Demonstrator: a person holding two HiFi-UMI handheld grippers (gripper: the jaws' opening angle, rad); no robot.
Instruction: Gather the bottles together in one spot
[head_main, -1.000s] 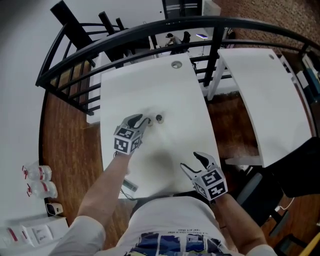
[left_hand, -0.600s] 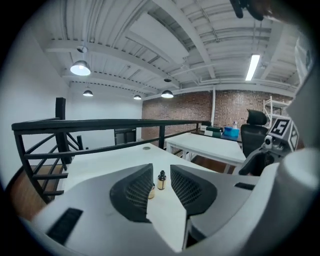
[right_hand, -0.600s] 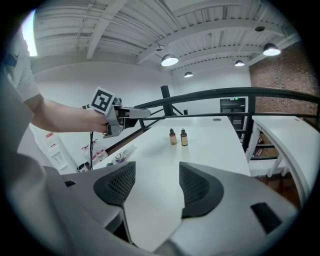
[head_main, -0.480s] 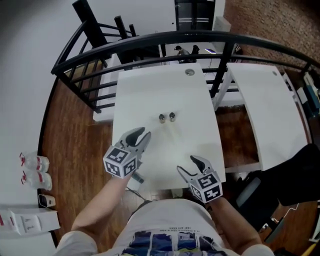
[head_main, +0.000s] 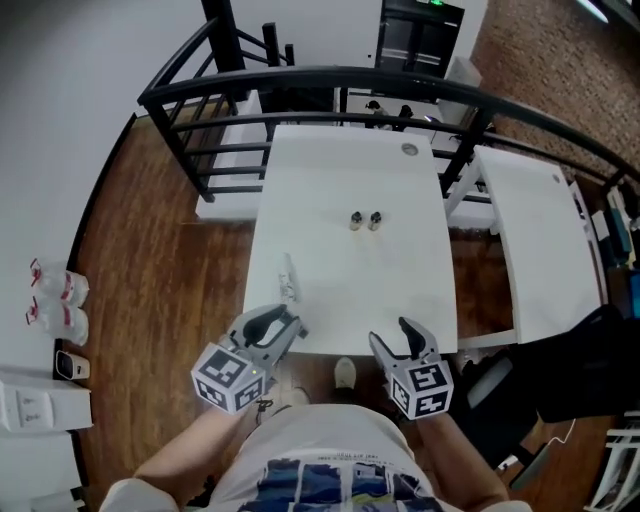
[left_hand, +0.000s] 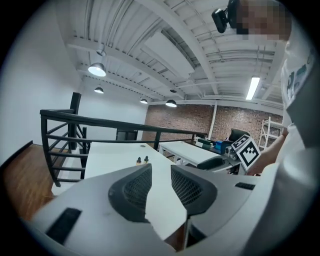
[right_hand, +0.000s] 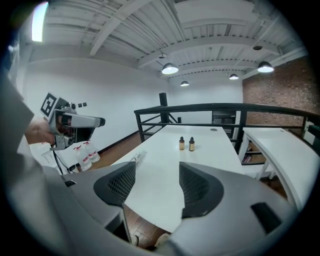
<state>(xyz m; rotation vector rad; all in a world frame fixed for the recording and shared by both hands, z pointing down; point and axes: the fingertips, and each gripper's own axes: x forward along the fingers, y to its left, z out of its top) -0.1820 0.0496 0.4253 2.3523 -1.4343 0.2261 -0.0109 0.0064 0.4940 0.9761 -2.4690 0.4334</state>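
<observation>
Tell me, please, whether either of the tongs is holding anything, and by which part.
Nothing is held. The left tongs and right tongs both stand open and empty near the table edge; the two small bottles stand untouched mid-table.

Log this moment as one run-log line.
amber bottles: two, upright, side by side on white table | left tongs: open, empty | right tongs: open, empty | both at table's near edge

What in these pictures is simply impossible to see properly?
- Small bottles on the table: too small in every view to read labels or contents.
- Clear object near the table's left edge: too small and pale in the head view to identify.
- White boxes at lower left: cut off by the head view's left edge.
</observation>
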